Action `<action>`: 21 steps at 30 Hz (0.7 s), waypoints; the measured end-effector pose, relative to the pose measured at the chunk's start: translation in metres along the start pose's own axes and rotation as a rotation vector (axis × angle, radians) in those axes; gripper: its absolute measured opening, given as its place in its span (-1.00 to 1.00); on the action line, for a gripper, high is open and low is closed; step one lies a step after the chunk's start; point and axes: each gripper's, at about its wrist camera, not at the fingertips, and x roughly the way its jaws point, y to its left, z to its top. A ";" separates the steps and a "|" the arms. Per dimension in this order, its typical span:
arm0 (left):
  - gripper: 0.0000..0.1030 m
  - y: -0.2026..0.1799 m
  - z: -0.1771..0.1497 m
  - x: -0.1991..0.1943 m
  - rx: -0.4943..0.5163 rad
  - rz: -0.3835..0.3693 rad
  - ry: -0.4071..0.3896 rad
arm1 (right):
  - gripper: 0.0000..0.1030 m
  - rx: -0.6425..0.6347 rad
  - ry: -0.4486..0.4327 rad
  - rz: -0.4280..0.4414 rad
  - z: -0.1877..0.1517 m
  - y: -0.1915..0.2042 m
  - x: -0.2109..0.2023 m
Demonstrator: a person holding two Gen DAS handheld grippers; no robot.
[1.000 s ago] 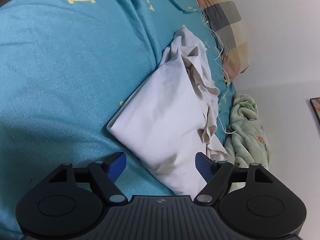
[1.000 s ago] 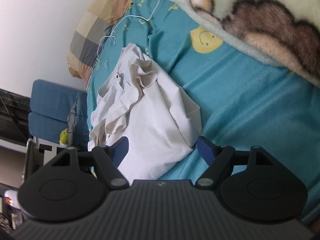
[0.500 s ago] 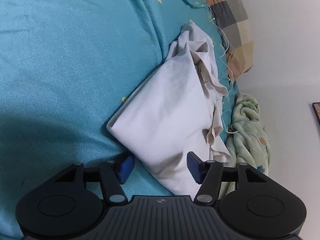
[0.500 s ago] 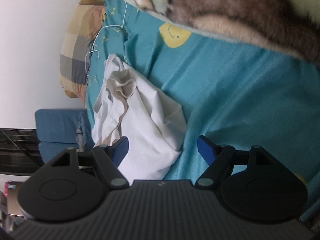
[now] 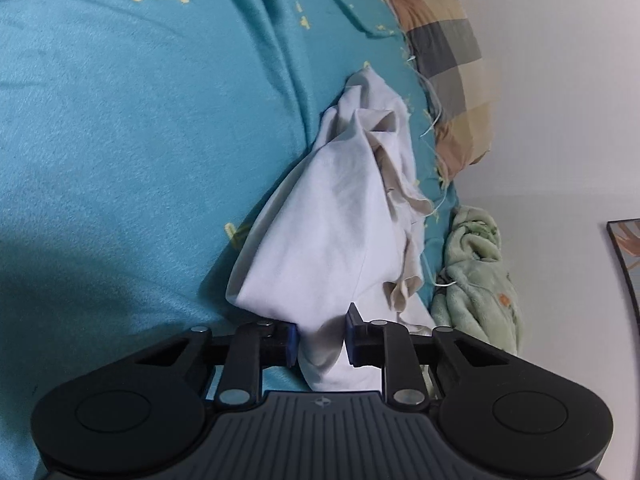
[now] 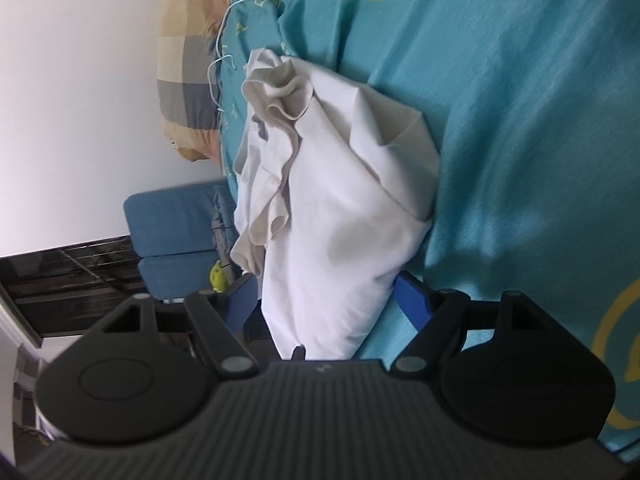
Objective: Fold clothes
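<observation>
A crumpled white garment [image 5: 340, 220] with beige ruffled trim lies on the teal bed cover [image 5: 140, 140]. My left gripper [image 5: 322, 340] has the garment's near corner bunched between its blue pads; its jaws are closing and the cloth is squeezed narrow there. In the right wrist view the same garment [image 6: 340, 220] runs down to my right gripper [image 6: 326, 304]. Its jaws stand wide, and the garment's near end lies between the fingers [image 6: 414, 300] without either pad pressing on it.
A checked pillow [image 5: 452, 72] lies at the head of the bed by the white wall, with a thin white cable [image 6: 218, 52] beside it. A green fleece blanket [image 5: 476, 280] hangs off the bed edge. A blue seat [image 6: 172, 220] stands beyond the bed.
The left jaws have narrowed from wide apart onto the garment's corner. The right gripper has sunk and rolled, coming closer to the garment's end; the furry blanket has left its view.
</observation>
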 end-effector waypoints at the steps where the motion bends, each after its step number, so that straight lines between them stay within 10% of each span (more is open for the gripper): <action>1: -0.57 -0.001 -0.001 -0.003 -0.003 -0.021 -0.005 | 0.50 0.002 0.005 0.010 0.000 0.000 0.001; 16: -0.41 -0.001 0.008 0.004 -0.029 -0.014 0.005 | 0.35 0.009 -0.096 -0.024 0.013 -0.011 -0.001; 19: -0.68 -0.009 0.007 0.001 0.016 -0.019 -0.015 | 0.15 -0.007 -0.127 -0.047 0.016 -0.011 -0.003; 21: -0.75 -0.014 0.006 -0.003 0.039 -0.037 -0.030 | -0.54 -0.036 -0.133 -0.078 0.018 -0.009 0.000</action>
